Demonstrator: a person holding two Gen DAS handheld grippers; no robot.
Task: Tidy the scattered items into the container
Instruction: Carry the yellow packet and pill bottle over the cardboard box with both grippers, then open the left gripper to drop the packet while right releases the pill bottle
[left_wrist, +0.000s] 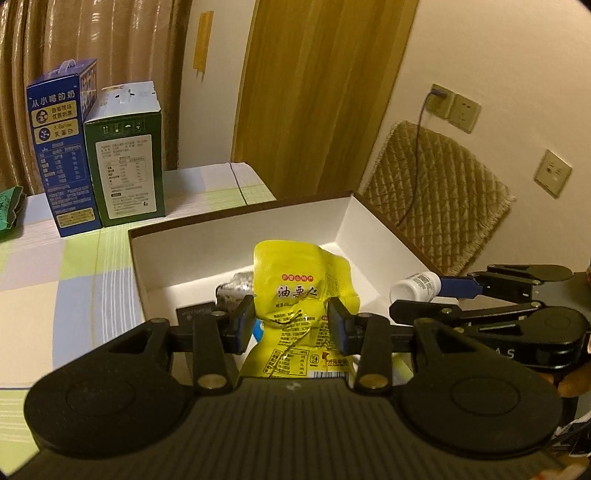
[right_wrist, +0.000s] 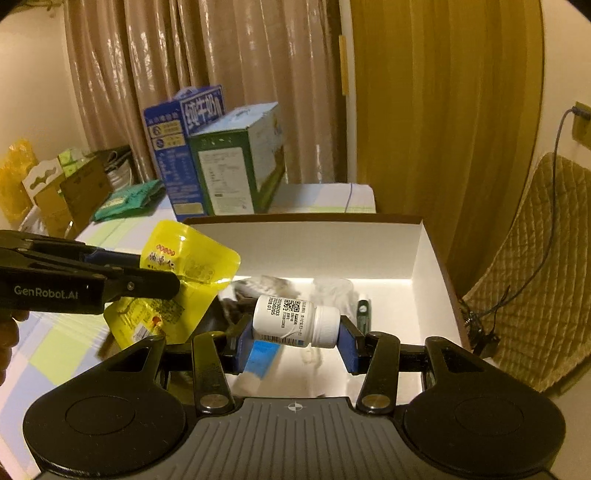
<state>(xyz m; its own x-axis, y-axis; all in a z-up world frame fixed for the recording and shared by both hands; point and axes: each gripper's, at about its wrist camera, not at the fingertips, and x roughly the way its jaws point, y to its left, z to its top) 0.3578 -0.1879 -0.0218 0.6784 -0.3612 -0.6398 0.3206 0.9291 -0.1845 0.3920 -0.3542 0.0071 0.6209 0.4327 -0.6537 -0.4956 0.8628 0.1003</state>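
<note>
My left gripper (left_wrist: 291, 321) is shut on a yellow snack pouch (left_wrist: 299, 291), held upright over the near edge of the white open box (left_wrist: 236, 236). From the right wrist view that pouch (right_wrist: 192, 266) hangs at the left, above the box's left wall (right_wrist: 295, 240). My right gripper (right_wrist: 295, 341) is shut on a white pill bottle (right_wrist: 291, 321), lying sideways between the blue pads above the box floor. This bottle (left_wrist: 415, 286) also shows at the right of the left wrist view. Inside the box lie a dark wrapped item (left_wrist: 234, 288), a dark pen-like thing (right_wrist: 364, 310) and other small items.
A blue milk carton (left_wrist: 64, 147) and a green carton (left_wrist: 127, 155) stand behind the box on the checked tablecloth (left_wrist: 66, 280). Green packets (right_wrist: 125, 201) and cardboard boxes (right_wrist: 66, 195) lie far left. A quilted chair back (left_wrist: 439, 192) and a cable (right_wrist: 550, 229) are to the right.
</note>
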